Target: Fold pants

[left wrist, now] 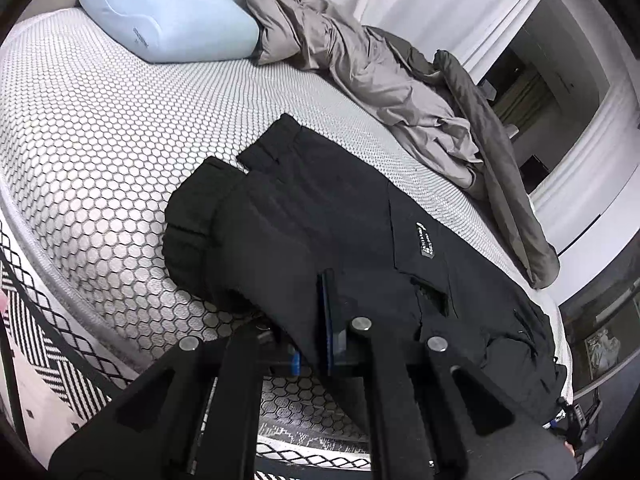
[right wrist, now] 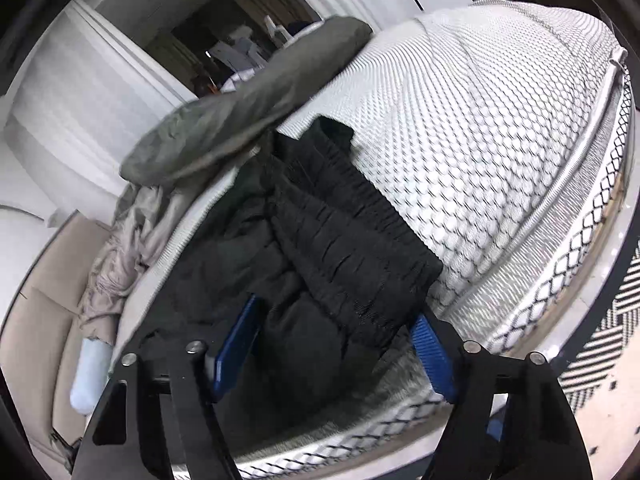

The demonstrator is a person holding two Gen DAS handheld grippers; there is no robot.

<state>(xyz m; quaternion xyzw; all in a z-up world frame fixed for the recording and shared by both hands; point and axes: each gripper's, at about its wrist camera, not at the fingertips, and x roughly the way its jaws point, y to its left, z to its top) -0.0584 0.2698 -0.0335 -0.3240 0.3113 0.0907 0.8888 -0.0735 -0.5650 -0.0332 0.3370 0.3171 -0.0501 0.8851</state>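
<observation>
Black ribbed-waist cargo pants (left wrist: 320, 232) on the honeycomb-mesh mattress (left wrist: 100, 140): left gripper (left wrist: 330, 320) clamped on fabric edge, right gripper (right wrist: 334, 344) agape astride waistband; next, pinch, then fold.

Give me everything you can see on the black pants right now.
The black pants lie on the honeycomb-patterned mattress, near its edge, partly folded with one cuffed leg end doubled over the body. The fabric looks matte and woven; a gathered elastic waistband shows in the right wrist view, and a small dark label with pale lettering sits by a cargo pocket. The left gripper is shut on a fold of cloth. The right gripper straddles the waistband end, its pads not pressing.
</observation>
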